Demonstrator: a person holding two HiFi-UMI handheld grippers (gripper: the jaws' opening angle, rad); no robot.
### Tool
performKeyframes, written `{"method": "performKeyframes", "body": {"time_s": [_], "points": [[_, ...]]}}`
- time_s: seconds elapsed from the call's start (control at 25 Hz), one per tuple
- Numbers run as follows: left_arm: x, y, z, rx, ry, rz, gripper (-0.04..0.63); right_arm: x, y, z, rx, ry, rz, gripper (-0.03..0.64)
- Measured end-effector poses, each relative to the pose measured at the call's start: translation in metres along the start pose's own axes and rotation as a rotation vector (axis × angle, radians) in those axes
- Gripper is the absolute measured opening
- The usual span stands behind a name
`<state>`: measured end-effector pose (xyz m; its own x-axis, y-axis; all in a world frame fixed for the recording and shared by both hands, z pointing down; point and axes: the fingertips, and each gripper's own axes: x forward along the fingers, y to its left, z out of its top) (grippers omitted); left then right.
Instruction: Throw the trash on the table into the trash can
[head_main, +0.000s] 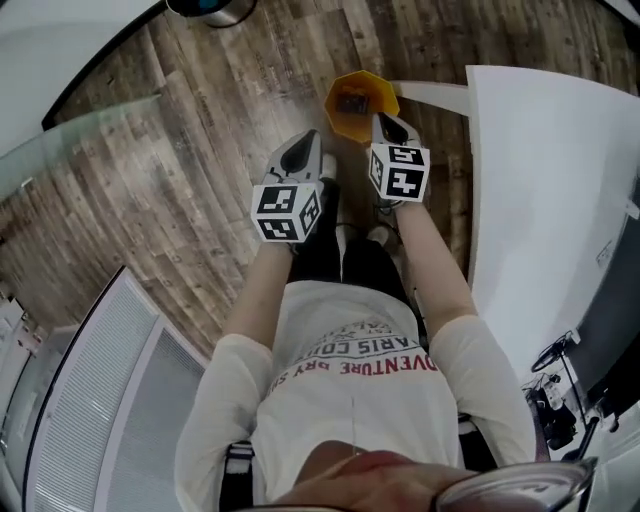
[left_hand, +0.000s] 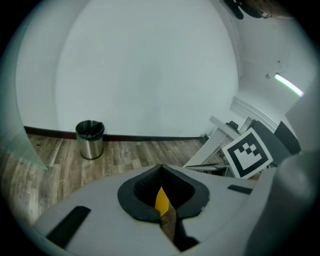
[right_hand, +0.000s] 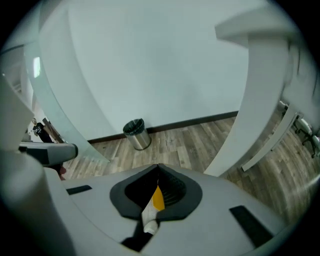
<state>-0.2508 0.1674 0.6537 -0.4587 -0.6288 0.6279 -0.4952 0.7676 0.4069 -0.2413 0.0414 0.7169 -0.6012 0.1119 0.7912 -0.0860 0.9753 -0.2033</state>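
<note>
An orange trash can stands on the wood floor just beyond my feet, with something dark lying inside it. My left gripper hangs to the can's near left and my right gripper over its near right rim. In the left gripper view the left gripper has its jaws together with nothing held; a sliver of the orange can shows through the gap behind the tips. The right gripper is likewise shut and empty, with the orange can showing below it.
A white table runs along the right, close to the can. A steel waste bin stands by the far white wall. A curved glass panel borders the left. Cables lie on the floor at lower right.
</note>
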Motion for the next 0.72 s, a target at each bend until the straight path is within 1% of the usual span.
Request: {"method": "performKeyframes", "body": {"time_s": [0.08, 0.16, 0.24, 0.36, 0.48, 0.56, 0.64, 0.72], "points": [[-0.021, -0.026, 0.030, 0.025, -0.010, -0.038, 0.023, -0.042, 0.009, 0.032, -0.008, -0.051, 0.005, 0.026], [-0.038, -0.051, 0.062, 0.071, -0.026, -0.084, 0.023, -0.083, 0.016, 0.065, -0.010, -0.114, 0.011, 0.026], [-0.047, -0.078, 0.097, 0.143, -0.048, -0.150, 0.023, -0.122, 0.019, 0.101, 0.000, -0.192, 0.005, 0.026], [-0.062, -0.128, 0.141, 0.248, -0.079, -0.264, 0.023, -0.187, 0.012, 0.140, 0.016, -0.306, -0.054, 0.026], [-0.090, -0.184, 0.164, 0.314, -0.101, -0.342, 0.023, -0.257, -0.002, 0.152, 0.058, -0.380, -0.115, 0.026], [-0.103, -0.222, 0.173, 0.356, -0.118, -0.400, 0.023, -0.300, -0.019, 0.154, 0.084, -0.428, -0.170, 0.026], [-0.111, -0.266, 0.177, 0.406, -0.134, -0.478, 0.023, -0.341, -0.043, 0.151, 0.109, -0.483, -0.245, 0.026], [-0.117, -0.316, 0.175, 0.466, -0.140, -0.576, 0.023, -0.387, -0.072, 0.138, 0.149, -0.543, -0.340, 0.026]]}}
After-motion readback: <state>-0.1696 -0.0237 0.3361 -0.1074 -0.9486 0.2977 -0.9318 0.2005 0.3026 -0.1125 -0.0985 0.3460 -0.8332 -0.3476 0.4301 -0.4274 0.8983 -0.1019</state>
